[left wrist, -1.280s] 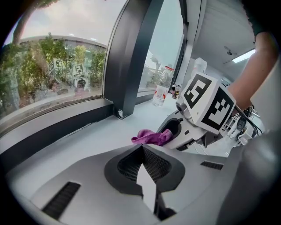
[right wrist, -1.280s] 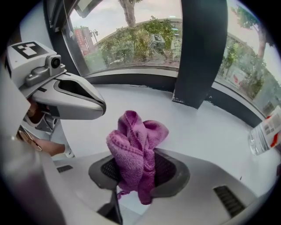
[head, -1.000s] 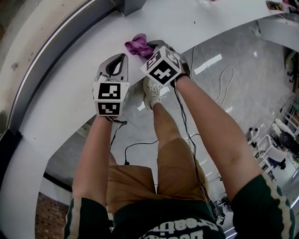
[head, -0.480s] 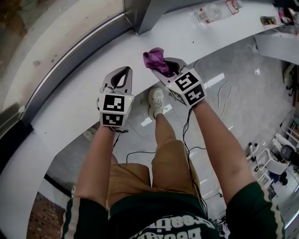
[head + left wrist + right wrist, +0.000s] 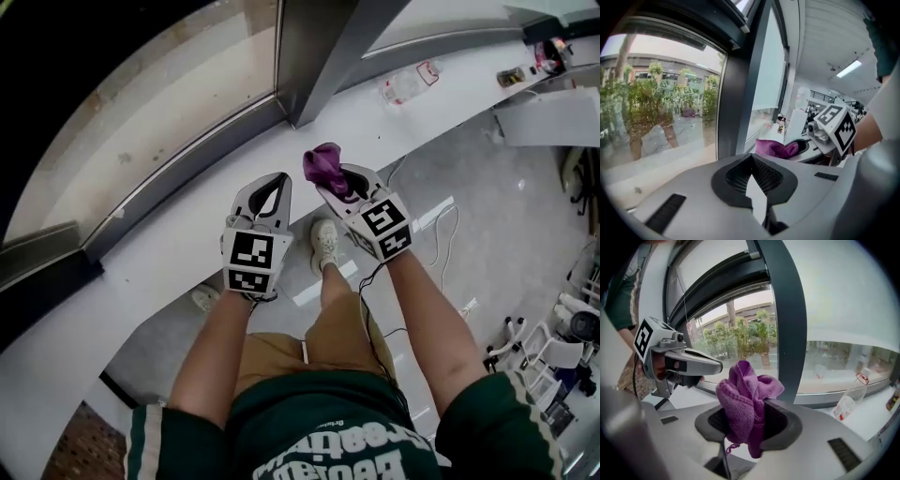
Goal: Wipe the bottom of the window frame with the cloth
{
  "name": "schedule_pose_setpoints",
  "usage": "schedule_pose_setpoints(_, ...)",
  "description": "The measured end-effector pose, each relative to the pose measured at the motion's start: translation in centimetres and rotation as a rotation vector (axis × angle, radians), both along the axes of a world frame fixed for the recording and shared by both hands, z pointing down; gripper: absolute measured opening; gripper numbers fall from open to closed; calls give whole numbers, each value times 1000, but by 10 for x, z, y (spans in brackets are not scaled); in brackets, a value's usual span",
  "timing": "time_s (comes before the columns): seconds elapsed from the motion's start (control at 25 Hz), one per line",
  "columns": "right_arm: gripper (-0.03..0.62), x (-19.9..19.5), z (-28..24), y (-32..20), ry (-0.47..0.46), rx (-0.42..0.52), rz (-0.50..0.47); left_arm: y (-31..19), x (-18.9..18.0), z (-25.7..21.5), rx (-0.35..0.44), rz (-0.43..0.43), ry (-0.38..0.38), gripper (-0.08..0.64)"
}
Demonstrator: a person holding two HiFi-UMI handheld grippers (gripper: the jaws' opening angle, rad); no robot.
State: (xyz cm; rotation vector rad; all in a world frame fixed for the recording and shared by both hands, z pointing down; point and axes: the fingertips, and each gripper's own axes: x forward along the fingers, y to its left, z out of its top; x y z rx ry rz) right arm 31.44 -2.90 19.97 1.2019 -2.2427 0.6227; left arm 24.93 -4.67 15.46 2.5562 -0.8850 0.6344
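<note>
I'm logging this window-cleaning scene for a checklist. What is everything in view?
cloth: one, purple, bunched between the right tool's jaws.
window frame: one, dark grey, upright post and bottom rail behind the sill.
sill: one, white, running under the window.
bottle: one, clear plastic, lying on the sill right of the post.
cables: a few, light and dark, on the grey floor.
shoes: two, white, on the floor.
left tool: one, grey, jaws together, empty, over the sill.
right tool: one, grey, shut on the cloth.
arms: two, bare.
</note>
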Motion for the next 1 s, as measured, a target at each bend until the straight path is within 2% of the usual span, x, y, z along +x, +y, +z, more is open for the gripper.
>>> schedule_pose_setpoints(0.16, 166, -9, -61, 3, -34, 74, 38, 3, -12, -60, 25, -14, 72, 6)
schedule_pose_setpoints(0.32, 166, -21, -121, 6, -46, 169, 38, 4, -33, -101, 56, -29, 76, 6)
schedule_pose_setpoints(0.52, 166, -43, -189, 11, -41, 260, 20, 13, -58, -146, 114, -8, 82, 6)
schedule_pose_setpoints(0.8, 167, -93, -263, 17, -84, 349, -24, 13, -103, -221, 257, -28, 71, 6)
schedule_pose_setpoints(1.0, 167, -130, -324, 10, -103, 493, -83, 6, -137, -286, 385, -78, 74, 6)
